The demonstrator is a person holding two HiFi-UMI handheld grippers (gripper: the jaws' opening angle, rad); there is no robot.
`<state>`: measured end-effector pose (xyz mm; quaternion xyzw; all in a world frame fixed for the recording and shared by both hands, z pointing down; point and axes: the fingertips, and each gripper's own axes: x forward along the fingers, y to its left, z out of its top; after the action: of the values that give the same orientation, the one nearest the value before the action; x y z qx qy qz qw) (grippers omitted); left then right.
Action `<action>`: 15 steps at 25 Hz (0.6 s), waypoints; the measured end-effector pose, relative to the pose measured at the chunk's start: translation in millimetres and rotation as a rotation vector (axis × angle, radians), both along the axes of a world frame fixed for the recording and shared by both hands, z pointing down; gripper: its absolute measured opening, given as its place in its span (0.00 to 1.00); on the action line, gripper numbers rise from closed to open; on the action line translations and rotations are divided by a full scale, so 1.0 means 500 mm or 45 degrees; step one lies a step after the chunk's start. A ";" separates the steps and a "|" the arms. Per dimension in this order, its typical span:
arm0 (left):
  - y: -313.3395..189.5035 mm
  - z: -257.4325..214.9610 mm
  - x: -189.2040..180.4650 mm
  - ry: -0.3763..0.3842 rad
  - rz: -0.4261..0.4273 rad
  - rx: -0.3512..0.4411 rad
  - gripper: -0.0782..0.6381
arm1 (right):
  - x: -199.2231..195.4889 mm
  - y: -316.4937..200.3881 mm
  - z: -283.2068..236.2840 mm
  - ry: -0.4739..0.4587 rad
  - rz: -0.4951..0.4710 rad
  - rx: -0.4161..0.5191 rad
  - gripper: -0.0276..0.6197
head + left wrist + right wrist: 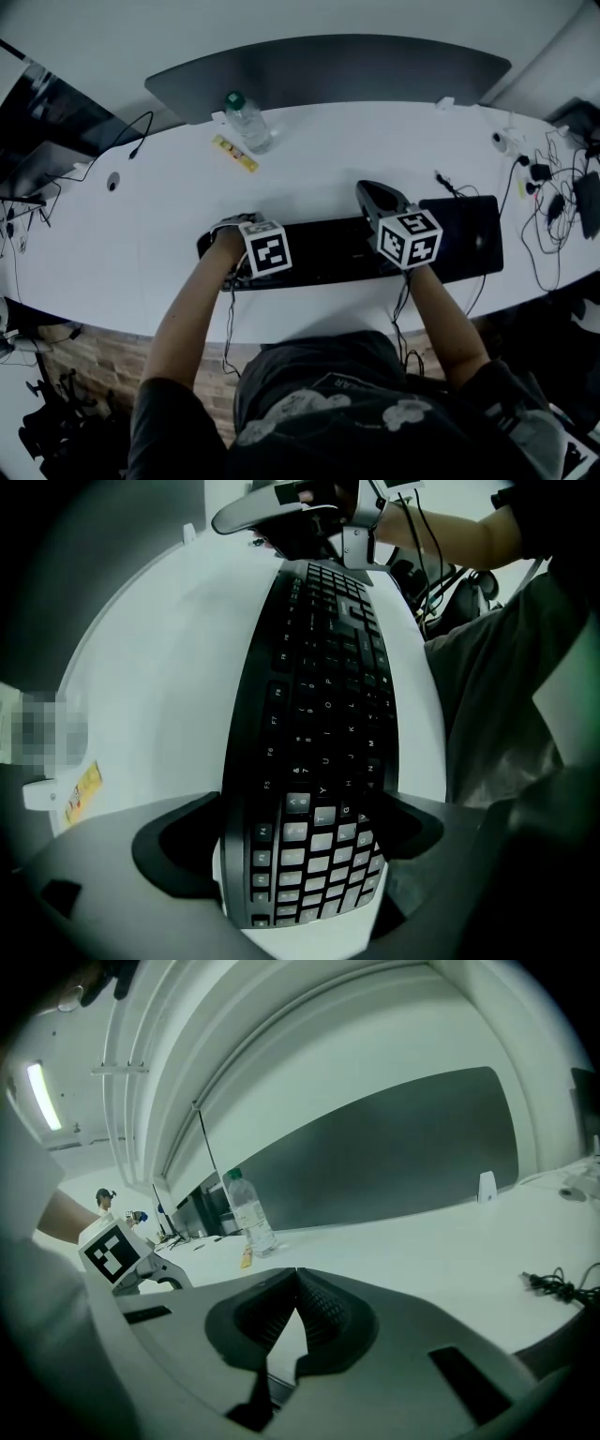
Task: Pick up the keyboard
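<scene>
**Left jaws astride the keyboard's end; no grip yet**

The black keyboard (319, 251) lay flat on the white desk (309, 159), along the near edge in front of the person. The left gripper (305, 846) pointed steeply down over the keyboard's left end. Its jaws were spread wide, one just outside each long edge, and neither pad visibly pressed on it. The right gripper (292, 1321) sat above the right part of the keyboard, jaws pressed together on nothing, aimed across the desk towards a water bottle (248, 122).

Judgement: seat the left jaws squarely on both long edges before closing. A grip at one end will probably let the far end sag, so lift slowly.
</scene>
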<state>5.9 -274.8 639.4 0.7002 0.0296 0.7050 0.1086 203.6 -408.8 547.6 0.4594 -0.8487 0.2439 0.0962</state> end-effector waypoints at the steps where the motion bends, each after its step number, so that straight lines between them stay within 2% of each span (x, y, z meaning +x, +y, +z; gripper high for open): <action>1: 0.000 -0.002 -0.003 -0.008 -0.002 0.007 0.79 | -0.003 0.000 0.002 0.003 -0.008 0.000 0.05; 5: 0.000 -0.002 -0.002 0.008 -0.003 0.025 0.79 | -0.022 -0.003 0.001 0.012 -0.045 0.005 0.05; 8: 0.001 -0.004 -0.006 -0.008 -0.001 0.030 0.79 | -0.046 0.000 -0.003 0.031 -0.139 -0.007 0.05; 10: 0.000 -0.005 -0.005 -0.004 0.002 0.041 0.79 | -0.068 0.010 0.008 0.070 -0.283 -0.060 0.05; 13: 0.000 -0.008 -0.004 -0.001 0.004 0.069 0.79 | -0.100 0.030 0.029 0.112 -0.579 -0.226 0.05; 14: 0.000 -0.010 -0.004 -0.003 0.007 0.084 0.78 | -0.107 0.037 0.035 0.134 -0.684 -0.285 0.06; 15: 0.001 -0.012 -0.004 -0.003 0.011 0.099 0.77 | -0.112 0.048 0.043 0.170 -0.796 -0.345 0.15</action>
<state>4.0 -274.2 633.6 0.7029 0.0051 0.7069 0.0785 147.5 -384.7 568.9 0.1752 -0.9001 0.2826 0.2817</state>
